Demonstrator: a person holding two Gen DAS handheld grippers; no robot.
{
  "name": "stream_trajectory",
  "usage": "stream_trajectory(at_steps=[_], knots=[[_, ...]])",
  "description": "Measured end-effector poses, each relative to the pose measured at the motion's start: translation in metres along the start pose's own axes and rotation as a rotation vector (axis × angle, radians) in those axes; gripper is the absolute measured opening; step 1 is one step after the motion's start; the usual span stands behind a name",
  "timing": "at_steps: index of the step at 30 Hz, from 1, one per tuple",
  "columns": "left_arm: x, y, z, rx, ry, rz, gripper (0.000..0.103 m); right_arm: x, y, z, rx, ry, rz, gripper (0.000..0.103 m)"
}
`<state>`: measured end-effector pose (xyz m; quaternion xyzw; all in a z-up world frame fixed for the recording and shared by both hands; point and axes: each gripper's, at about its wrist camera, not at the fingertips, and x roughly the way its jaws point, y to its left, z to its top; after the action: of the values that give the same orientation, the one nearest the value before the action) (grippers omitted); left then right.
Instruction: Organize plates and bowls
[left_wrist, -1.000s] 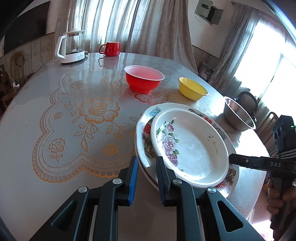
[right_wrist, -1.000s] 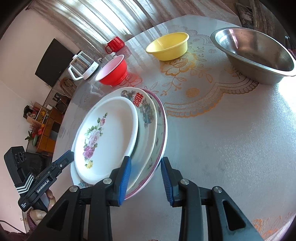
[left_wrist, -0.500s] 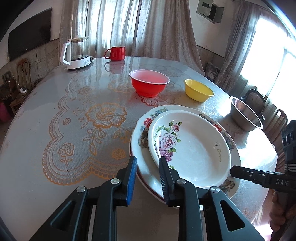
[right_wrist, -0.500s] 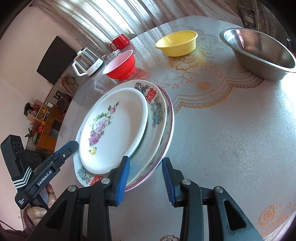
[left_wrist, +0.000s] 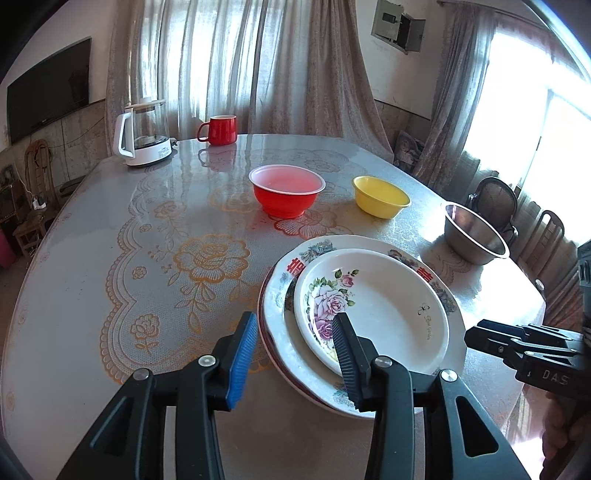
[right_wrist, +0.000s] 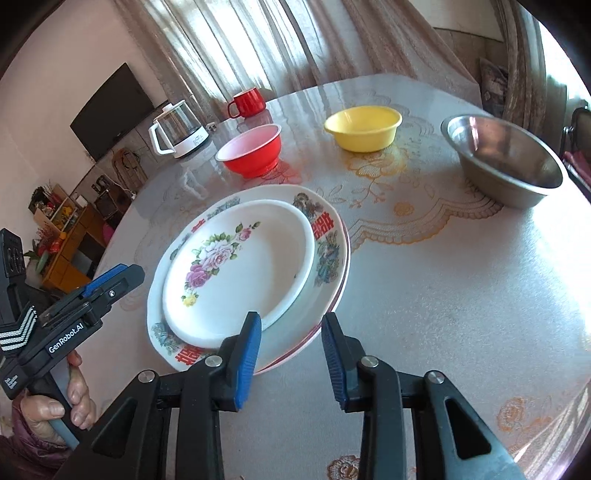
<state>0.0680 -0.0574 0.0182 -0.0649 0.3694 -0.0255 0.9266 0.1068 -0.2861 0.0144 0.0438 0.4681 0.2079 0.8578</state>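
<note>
Lace-patterned table, plate stack, left gripper just widened astride its rim, right gripper parted

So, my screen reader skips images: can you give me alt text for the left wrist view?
A stack of plates sits on a round table, its near rim between the open fingers of the left tool, which has just been opening. Behind stand a red bowl, yellow bowl, steel bowl, red mug and kettle.

Both tools are black plastic with silver screws and ribbed blue pads. The left claw bears white chevrons and "GenRobot.AI"; the right claw shows "DAS". A purple sleeve is worn.
</note>
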Motion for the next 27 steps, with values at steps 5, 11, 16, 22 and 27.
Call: stream_trajectory(at_steps=[5, 11, 16, 22, 27], knots=[[0.003, -0.009, 0.0, 0.033, 0.002, -0.065, 0.044, -0.005, 0.009, -0.009, -0.037, -0.004, -0.12, 0.034], [0.006, -0.034, 0.004, 0.087, 0.008, -0.092, 0.044, -0.013, -0.006, -0.019, -0.014, -0.015, -0.178, 0.034], [0.014, -0.059, 0.017, 0.093, 0.01, -0.088, 0.044, -0.018, -0.036, -0.006, 0.001, -0.036, -0.191, 0.034], [0.034, -0.105, 0.039, 0.085, 0.02, -0.127, 0.044, -0.033, -0.088, 0.02, 0.024, -0.072, -0.206, 0.034], [0.061, -0.148, 0.055, 0.078, 0.047, -0.15, 0.046, -0.045, -0.134, 0.044, 0.027, -0.094, -0.245, 0.034]])
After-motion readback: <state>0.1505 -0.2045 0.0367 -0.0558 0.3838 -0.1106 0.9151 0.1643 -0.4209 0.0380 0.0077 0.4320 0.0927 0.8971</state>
